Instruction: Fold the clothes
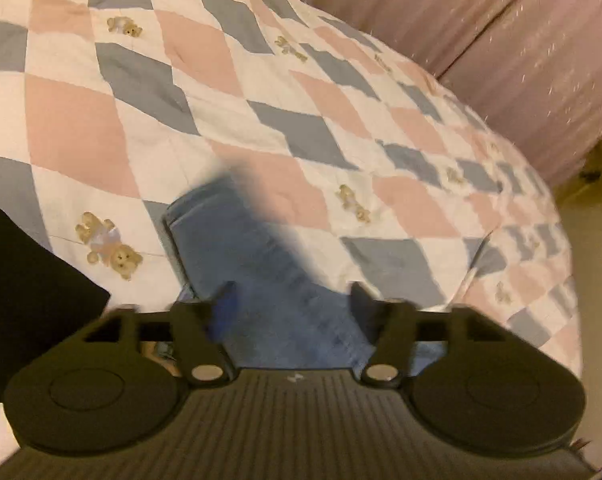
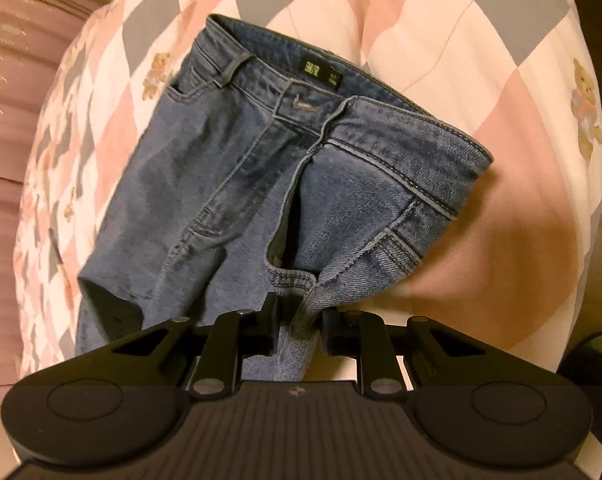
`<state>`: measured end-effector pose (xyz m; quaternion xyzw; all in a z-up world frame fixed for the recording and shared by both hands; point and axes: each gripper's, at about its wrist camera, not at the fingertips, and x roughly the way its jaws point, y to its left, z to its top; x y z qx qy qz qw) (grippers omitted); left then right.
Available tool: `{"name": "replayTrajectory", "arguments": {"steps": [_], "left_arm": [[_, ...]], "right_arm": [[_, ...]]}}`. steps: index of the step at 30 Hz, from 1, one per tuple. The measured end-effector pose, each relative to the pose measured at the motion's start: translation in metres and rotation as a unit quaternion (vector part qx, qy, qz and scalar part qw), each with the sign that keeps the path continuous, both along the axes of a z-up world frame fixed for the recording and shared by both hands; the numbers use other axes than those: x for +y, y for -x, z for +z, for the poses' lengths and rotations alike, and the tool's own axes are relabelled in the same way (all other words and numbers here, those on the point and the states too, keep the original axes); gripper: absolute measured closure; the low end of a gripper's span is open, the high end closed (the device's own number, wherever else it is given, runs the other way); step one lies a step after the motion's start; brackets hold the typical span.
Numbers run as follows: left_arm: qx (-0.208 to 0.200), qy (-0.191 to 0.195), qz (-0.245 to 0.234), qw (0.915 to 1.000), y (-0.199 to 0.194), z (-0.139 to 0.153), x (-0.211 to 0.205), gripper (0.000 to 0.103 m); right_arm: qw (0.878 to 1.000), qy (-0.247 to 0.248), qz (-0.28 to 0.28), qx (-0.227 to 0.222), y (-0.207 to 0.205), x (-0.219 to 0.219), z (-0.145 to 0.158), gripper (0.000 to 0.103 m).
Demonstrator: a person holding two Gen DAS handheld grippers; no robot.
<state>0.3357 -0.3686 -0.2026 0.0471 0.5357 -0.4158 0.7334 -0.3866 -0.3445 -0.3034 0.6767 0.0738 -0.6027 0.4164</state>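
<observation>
On quilt: jeans waistband, right view only.

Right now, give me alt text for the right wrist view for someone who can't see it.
The right gripper pinches a fold of blue jeans near the crotch. They lie waistband away, fly open, on a pink, grey and white checked quilt with teddy bears.

In the left wrist view the jeans smear into motion blur, their far end fading to a dark haze, so no seams read there. A black shape left of the jeans runs off the edge, unidentifiable. In the right wrist view the jeans' label is unreadable, and their legs vanish behind the right gripper.
</observation>
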Motion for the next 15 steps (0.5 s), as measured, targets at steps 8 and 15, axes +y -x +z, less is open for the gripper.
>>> {"name": "replayTrajectory", "arguments": {"steps": [8, 15], "left_arm": [[0.091, -0.065, 0.039, 0.9929, 0.004, -0.077, 0.036, 0.097], [0.103, -0.078, 0.027, 0.9913, 0.016, -0.096, 0.041, 0.094]], "right_arm": [[1.0, -0.012, -0.025, -0.001, 0.002, 0.003, -0.007, 0.084], [0.995, 0.078, -0.035, 0.046, 0.009, -0.036, 0.058, 0.094]]}}
